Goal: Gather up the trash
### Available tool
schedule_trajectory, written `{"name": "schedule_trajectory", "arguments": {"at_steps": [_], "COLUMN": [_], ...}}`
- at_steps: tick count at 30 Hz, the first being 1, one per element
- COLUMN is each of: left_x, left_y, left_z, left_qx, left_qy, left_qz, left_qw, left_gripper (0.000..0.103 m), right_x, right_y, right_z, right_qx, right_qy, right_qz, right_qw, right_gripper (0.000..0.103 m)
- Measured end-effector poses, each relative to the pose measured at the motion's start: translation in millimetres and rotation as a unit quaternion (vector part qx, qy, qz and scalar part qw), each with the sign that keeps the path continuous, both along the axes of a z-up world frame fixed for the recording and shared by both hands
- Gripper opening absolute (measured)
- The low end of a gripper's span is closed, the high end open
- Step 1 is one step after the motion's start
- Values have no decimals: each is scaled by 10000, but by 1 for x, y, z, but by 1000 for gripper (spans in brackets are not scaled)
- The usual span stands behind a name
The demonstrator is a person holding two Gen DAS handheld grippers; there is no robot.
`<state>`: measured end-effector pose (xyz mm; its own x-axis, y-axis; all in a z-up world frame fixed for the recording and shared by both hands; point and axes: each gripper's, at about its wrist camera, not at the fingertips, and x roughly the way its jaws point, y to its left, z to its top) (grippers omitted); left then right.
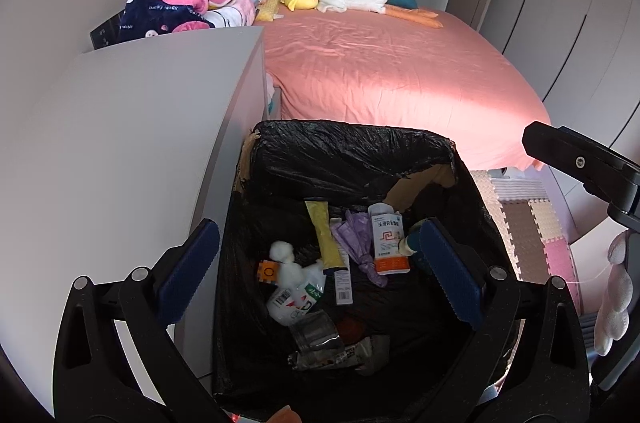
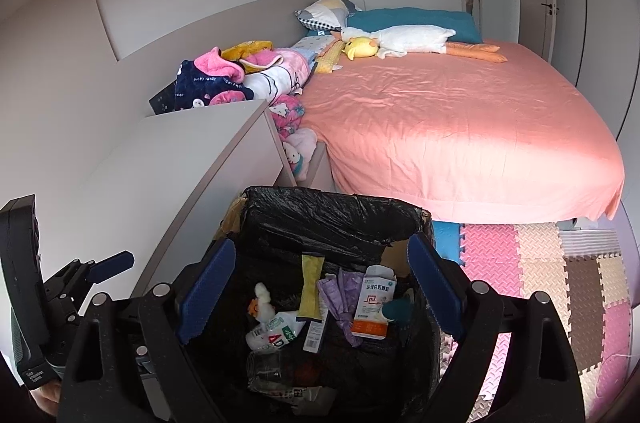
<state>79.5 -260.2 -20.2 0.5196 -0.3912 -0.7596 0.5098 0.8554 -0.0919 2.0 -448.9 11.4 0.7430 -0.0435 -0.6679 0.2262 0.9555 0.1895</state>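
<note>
Left wrist view first: my left hand-held gripper point(image 1: 320, 263) hangs right over the trash bin point(image 1: 472, 191), jaws spread wide with nothing between them, so whatever goes in just drops straight down. The bin's black liner point(image 1: 340, 159) is folded over the rim to keep it open. Down inside sit an orange-and-white medicine box point(image 1: 388, 243), a yellow wrapper point(image 1: 326, 235), some crumpled purple plastic point(image 1: 356, 243) and a white bottle point(image 1: 294, 299). The bin is tucked between the grey cabinet point(image 1: 160, 111) and the foot of the pink bed point(image 1: 392, 71), handy for both.

Right wrist view: my right hand-held gripper point(image 2: 318, 287) is also gaping and empty above the same bin, looking down at that same pile. Foam floor mats point(image 2: 560, 283) lie to the right. I'd guess this load is dumped and more trash is next
</note>
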Motion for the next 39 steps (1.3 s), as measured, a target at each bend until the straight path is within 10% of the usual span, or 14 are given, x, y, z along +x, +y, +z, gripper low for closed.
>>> {"name": "schedule_trajectory", "arguments": {"at_steps": [39], "left_x": [-7], "left_y": [4], "left_z": [4], "left_qx": [6], "left_qy": [-167], "left_qz": [46], "left_qw": [9998], "left_gripper": [97], "right_x": [-5], "right_y": [3], "right_z": [-1], "right_qx": [8], "right_qy": [6], "right_qz": [42], "right_qw": [10000], "right_gripper": [88]}}
